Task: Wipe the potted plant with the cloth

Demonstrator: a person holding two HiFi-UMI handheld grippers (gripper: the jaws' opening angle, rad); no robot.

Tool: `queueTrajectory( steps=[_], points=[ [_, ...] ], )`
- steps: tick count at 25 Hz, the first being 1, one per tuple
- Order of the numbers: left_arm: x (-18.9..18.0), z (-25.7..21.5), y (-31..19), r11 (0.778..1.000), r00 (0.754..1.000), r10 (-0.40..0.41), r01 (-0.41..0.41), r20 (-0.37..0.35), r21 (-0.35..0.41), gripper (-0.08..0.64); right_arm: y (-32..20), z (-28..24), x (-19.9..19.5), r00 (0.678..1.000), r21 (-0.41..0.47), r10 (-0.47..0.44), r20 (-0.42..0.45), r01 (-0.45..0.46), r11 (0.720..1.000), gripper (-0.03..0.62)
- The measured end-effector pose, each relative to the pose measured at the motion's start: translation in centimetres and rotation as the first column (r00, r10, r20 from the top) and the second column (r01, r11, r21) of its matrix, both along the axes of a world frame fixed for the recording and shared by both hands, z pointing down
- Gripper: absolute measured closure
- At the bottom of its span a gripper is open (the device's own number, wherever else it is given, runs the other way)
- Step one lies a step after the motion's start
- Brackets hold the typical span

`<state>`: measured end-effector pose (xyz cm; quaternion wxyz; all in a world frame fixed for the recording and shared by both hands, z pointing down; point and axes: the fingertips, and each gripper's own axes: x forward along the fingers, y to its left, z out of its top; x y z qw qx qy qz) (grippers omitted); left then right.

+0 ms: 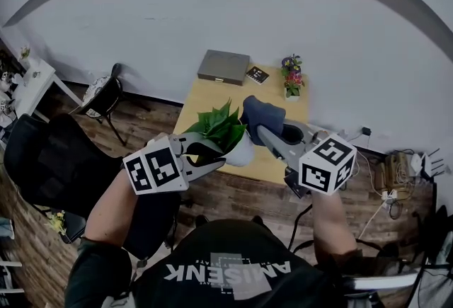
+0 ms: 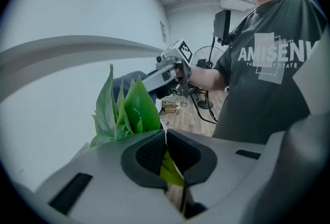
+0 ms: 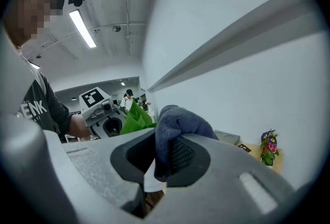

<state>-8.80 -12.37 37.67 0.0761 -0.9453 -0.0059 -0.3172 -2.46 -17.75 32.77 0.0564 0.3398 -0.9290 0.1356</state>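
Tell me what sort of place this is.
Probably an office or lab workroom: a small wooden table against a bare white wall, a black office chair, loose cables on the floor, and a strip light on an unfinished ceiling.

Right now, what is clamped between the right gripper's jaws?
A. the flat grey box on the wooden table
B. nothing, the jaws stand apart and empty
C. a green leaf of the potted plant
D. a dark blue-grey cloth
D: in the right gripper view, the right gripper has its jaws closed on the dark blue-grey cloth, which bunches up above them.
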Motion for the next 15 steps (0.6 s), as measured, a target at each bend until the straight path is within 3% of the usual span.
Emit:
queueTrajectory(
  steps=[7, 15],
  points=[
    [-0.1, -0.5, 1.0, 0.998, 0.999, 0.040, -0.040, 0.003, 0.039, 0.548, 0.0, -0.9, -2.7, 0.997, 0.019, -0.074, 0.011, 0.073, 0.997, 0.555],
    [-0.8, -1.1, 0.5, 0.999, 0.999, 0.025, -0.024, -0.029, 0.039, 0.545, 0.2, 1.9, -2.4, 0.998, -0.041, -0.063, 0.014, 0.063, 0.997, 0.555]
  ],
)
